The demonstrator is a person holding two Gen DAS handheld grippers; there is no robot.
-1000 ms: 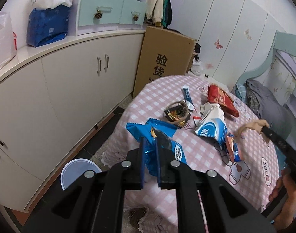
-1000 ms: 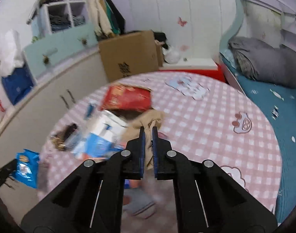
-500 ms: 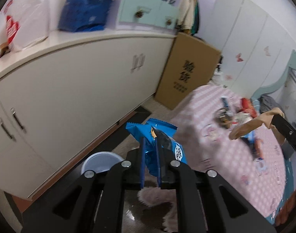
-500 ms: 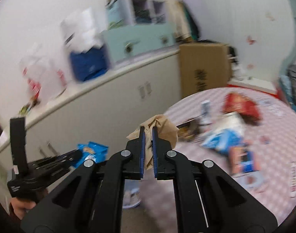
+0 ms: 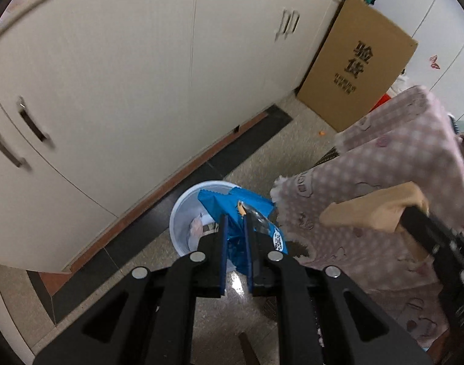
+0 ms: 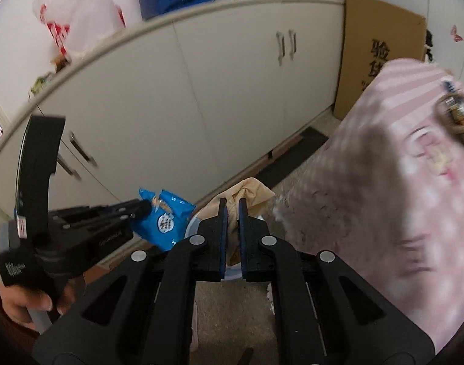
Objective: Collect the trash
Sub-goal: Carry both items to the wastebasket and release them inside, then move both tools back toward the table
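Blue snack wrapper [image 5: 236, 210] hanging clamped in left gripper [image 5: 234, 243] directly above white bin [image 5: 186, 213]; right gripper [image 6: 231, 228] pinching tan wad [image 6: 244, 196], trailing beside.

Left wrist view: fisheye camera mounted behind the fingers [image 5: 221, 243], looking steeply down at the floor. The white bin [image 5: 186, 213] sits at frame centre, close below. Cabinet doors [image 5: 110, 76] fill the upper left; the cardboard box [image 5: 353, 70] stands upper right; the pink tablecloth [image 5: 399, 158] hangs at right.

Right wrist view: same mounting behind its own fingers [image 6: 222, 228], pitched down less steeply, so the counter [image 6: 140, 33] edge shows across the upper frame.

Shared ground: cabinet doors [image 6: 232, 106], cardboard box [image 6: 378, 36] and tablecloth [image 6: 384, 182]. Each camera catches the other unit: the right gripper [image 5: 414, 213] enters at lower right, the left gripper [image 6: 142, 208] at lower left.
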